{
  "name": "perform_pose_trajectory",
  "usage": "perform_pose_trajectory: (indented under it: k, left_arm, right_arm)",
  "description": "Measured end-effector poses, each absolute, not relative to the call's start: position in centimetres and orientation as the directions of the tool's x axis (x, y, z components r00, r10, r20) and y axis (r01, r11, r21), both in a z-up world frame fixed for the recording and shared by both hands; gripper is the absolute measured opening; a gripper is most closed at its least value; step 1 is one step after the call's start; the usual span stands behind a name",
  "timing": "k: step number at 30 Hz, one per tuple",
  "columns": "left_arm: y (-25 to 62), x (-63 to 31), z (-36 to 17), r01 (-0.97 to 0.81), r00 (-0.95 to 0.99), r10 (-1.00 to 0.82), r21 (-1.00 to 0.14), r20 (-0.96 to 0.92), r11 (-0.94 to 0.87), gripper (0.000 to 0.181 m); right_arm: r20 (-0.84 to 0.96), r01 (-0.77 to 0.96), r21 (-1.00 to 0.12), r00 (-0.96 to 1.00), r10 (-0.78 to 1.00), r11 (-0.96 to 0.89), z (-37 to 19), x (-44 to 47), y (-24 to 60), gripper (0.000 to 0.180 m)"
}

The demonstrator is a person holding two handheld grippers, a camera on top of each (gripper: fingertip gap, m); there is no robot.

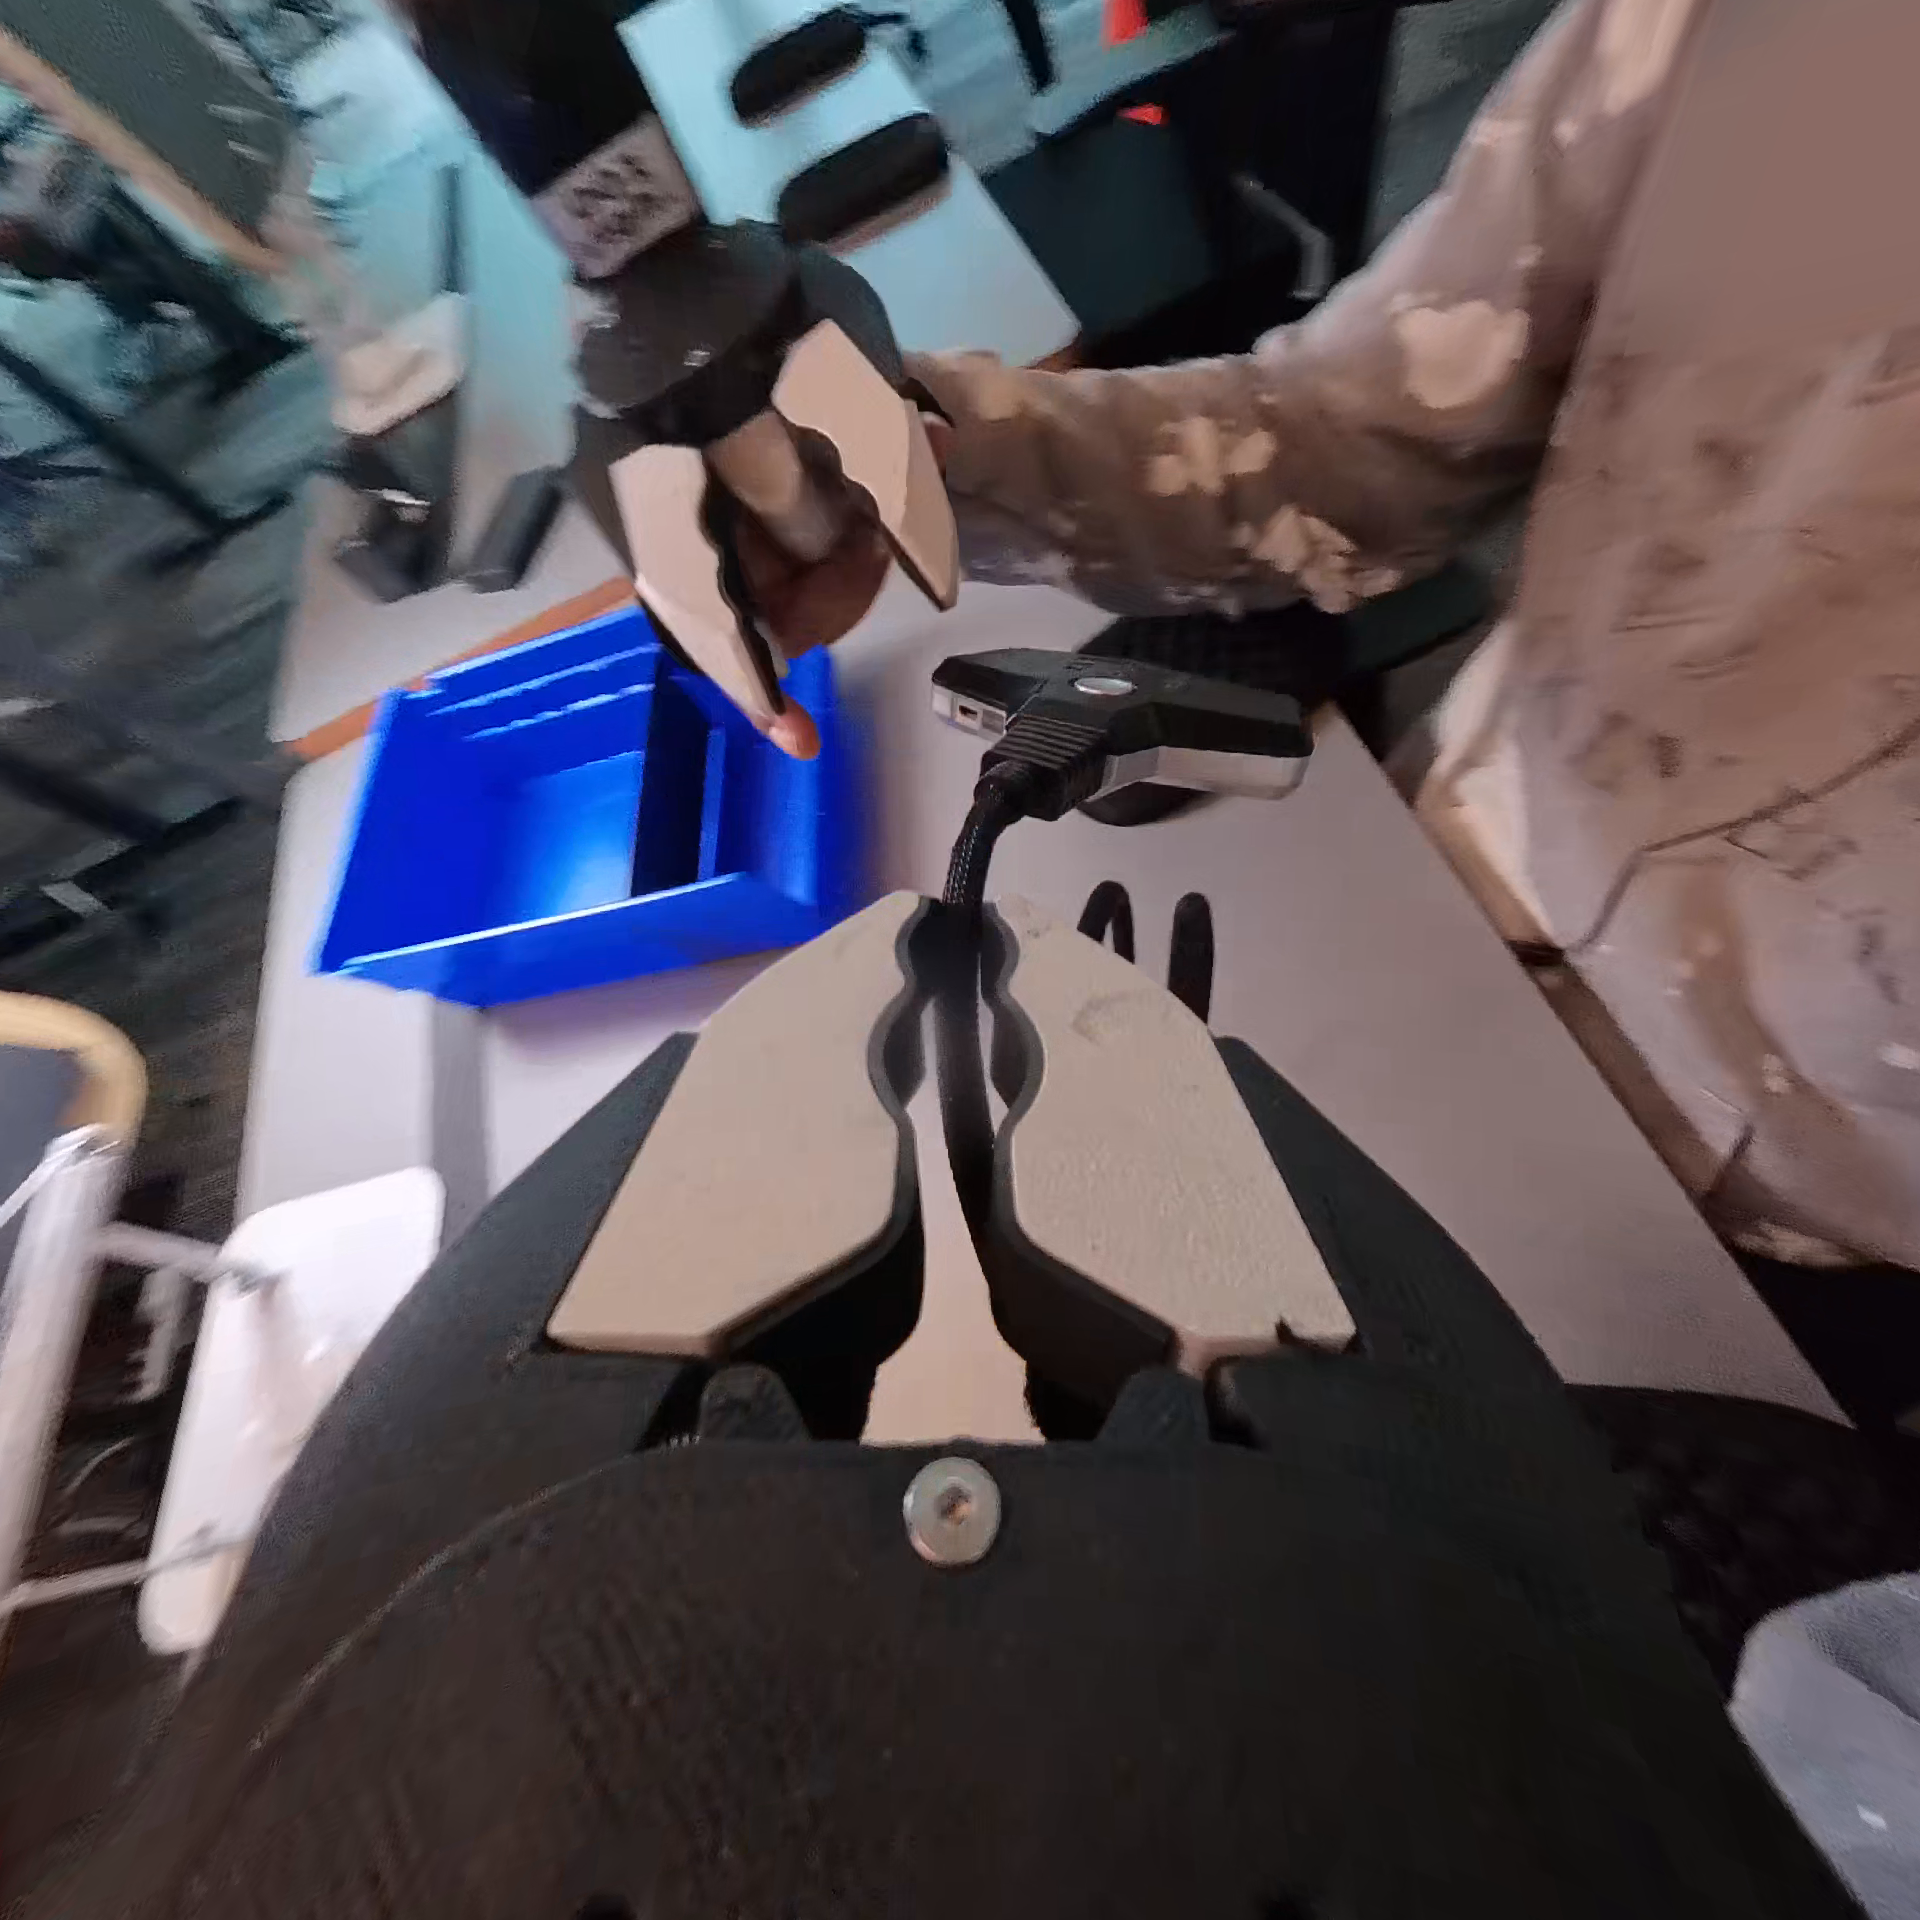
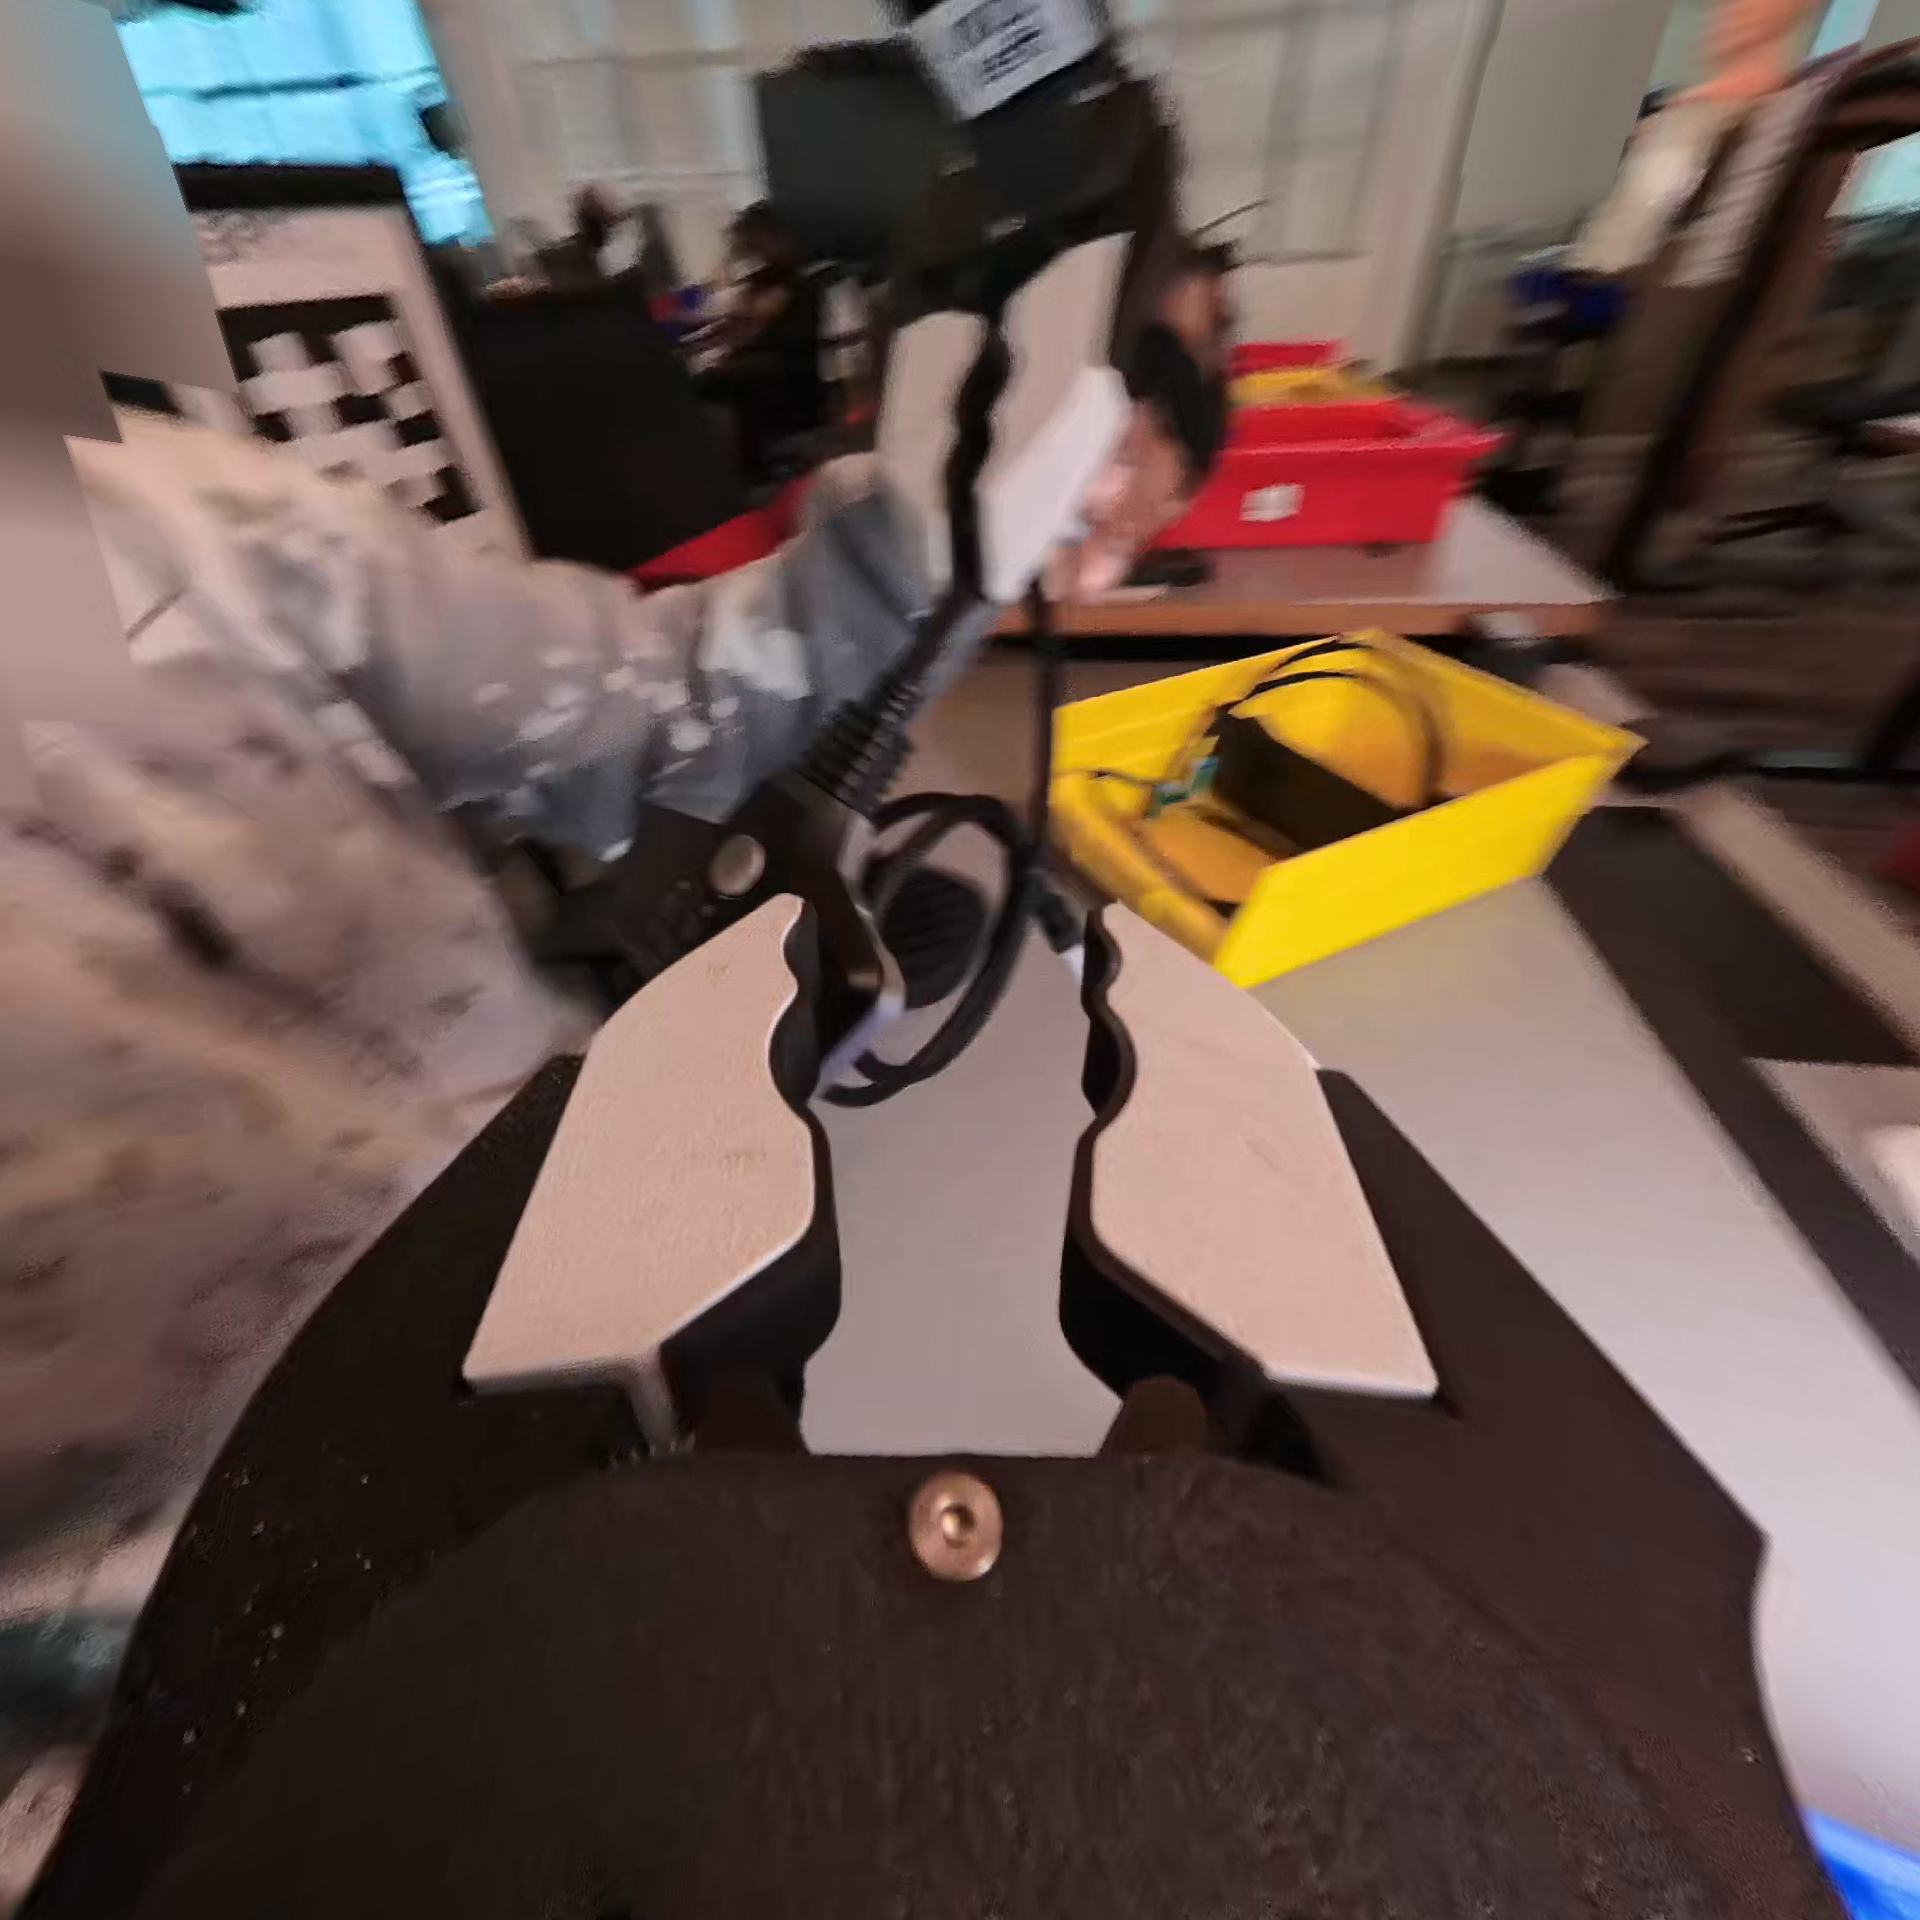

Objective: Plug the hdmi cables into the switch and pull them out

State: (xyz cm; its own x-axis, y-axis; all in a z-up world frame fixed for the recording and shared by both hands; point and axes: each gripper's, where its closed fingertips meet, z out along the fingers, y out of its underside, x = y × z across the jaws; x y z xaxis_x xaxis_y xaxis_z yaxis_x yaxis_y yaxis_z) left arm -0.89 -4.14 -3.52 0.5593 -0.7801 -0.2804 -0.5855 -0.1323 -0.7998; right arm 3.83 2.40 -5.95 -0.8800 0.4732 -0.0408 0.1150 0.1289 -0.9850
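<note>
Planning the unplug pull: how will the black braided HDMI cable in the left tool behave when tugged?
The cable already curves between tool and plug, so it probably flexes before pulling. The switch looks small and unheld; it may slide along.

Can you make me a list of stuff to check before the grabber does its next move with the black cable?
1. Left gripper shut on the black cable: ok.
2. Cable's plug meets the switch: ok, though whether it is fully seated: cannot tell.
3. Right gripper open and holding nothing: ok.
4. Anything steadying the switch on the table: not ok; the right gripper hangs above, near the blue bin.
5. Other cables' ends: cannot tell, too blurred.
</note>
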Motion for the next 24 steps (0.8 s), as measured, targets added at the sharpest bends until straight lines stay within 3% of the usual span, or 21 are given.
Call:
perform_pose_trajectory:
  k: [4, 6, 10, 15, 18, 21, 24]
  left_arm:
    - [-3.3, 2.0, -6.5, -0.587, 0.464, -0.866, -0.796, -0.184, -0.145, 0.008]
    - [-2.8, 2.5, -7.4, -0.608, 0.437, -0.888, -0.776, -0.147, -0.171, 0.008]
    - [-1.8, 2.1, -7.9, -0.606, 0.431, -0.901, -0.757, -0.054, -0.244, 0.010]
    - [0.3, -0.8, -8.5, -0.538, 0.581, -0.813, -0.768, -0.038, -0.348, 0.027]
    - [2.0, -2.9, -7.7, -0.430, 0.715, -0.693, -0.839, -0.091, -0.334, 0.032]
    - [4.3, -8.3, -4.4, -0.291, 0.931, -0.292, -0.930, -0.222, -0.223, 0.035]
    - [2.4, -7.9, -2.2, -0.100, 0.945, -0.319, -0.993, -0.078, -0.055, 0.020]
  right_arm:
    - [-0.133, 0.189, -0.947, -0.967, 0.216, 0.260, -10.5, 5.8, -2.6, 0.050]
    - [-0.213, 0.228, -0.937, -0.973, 0.083, 0.264, -11.9, 6.7, -4.8, 0.043]
    - [-0.293, 0.281, -0.923, -0.956, -0.010, 0.263, -13.6, 6.5, -7.7, 0.030]
    - [-0.269, 0.315, -0.919, -0.941, 0.206, 0.237, -14.8, 2.2, -7.0, 0.025]
    - [-0.245, 0.322, -0.922, -0.915, 0.320, 0.216, -15.0, 0.3, -5.5, 0.025]
    - [-0.241, 0.325, -0.933, -0.883, 0.404, 0.154, -14.7, -1.3, -3.8, 0.025]
    - [-0.248, 0.284, -0.959, -0.849, 0.466, 0.008, -12.9, -2.8, -1.5, 0.025]
